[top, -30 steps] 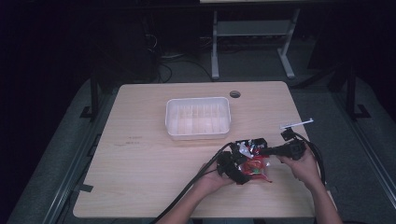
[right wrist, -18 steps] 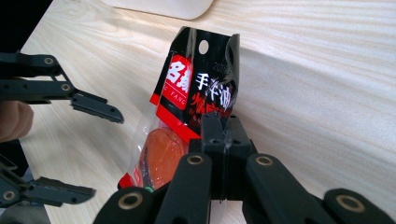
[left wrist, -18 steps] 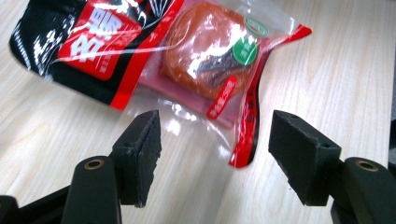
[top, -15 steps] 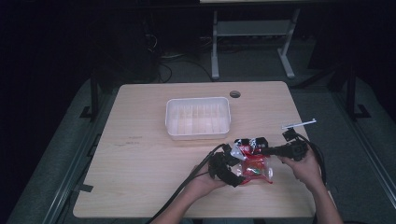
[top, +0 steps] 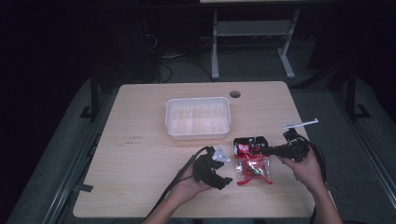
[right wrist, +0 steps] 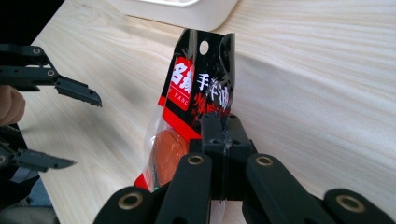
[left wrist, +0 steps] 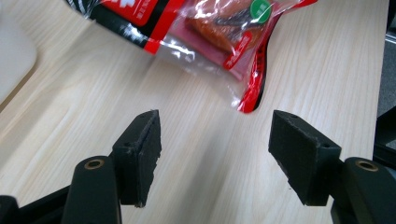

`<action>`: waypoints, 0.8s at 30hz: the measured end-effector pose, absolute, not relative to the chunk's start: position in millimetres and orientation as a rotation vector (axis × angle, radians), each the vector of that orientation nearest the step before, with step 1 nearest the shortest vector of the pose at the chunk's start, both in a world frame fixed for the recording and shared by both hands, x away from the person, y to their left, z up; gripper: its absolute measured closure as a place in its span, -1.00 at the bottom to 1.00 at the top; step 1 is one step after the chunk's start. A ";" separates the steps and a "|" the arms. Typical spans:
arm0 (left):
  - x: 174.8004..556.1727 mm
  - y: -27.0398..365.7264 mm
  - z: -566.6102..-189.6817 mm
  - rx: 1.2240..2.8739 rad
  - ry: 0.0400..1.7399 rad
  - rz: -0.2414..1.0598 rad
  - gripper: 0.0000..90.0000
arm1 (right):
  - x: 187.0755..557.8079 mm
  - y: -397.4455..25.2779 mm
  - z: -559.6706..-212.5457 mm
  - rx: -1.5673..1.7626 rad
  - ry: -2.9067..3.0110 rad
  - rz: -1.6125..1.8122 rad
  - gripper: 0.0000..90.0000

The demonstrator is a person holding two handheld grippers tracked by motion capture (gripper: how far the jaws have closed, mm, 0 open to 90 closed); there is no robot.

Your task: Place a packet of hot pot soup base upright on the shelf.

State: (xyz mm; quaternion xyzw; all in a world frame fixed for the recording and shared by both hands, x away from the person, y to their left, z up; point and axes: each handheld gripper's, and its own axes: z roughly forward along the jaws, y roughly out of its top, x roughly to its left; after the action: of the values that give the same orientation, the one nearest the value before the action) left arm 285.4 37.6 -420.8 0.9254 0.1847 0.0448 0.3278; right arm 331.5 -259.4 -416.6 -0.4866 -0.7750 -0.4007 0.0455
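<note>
White tray point(top: 198, 133) at frame centre; red-black packet point(top: 252, 158) lower right, right gripper point(top: 268, 150) at its top, left gripper point(top: 224, 175) beside.

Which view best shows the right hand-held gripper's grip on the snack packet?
The right gripper view: the right hand-held gripper is shut on the snack packet. The high view shows it small; the left gripper view shows the packet's clear end.

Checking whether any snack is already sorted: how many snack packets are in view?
1. The snack packet lies on the table near the white tray, pinched by the right tool. The tray looks empty; none seems hidden.
</note>
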 end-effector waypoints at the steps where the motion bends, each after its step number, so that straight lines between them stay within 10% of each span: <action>1: 284.7 40.4 -420.9 2.416 0.491 0.117 -0.25 | 331.5 -259.4 -416.6 -1.486 -2.367 -1.224 1.00; 24: 269.3 97.5 -412.4 2.353 0.558 0.194 -0.25 | 313.9 -249.3 -382.7 -1.392 -2.384 -1.352 1.00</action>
State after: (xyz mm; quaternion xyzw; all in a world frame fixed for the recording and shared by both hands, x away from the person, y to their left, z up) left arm 269.3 97.5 -412.4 0.9086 0.2152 0.0748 0.3500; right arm 313.9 -249.3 -382.7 -0.4526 -0.7751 -0.4395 0.0335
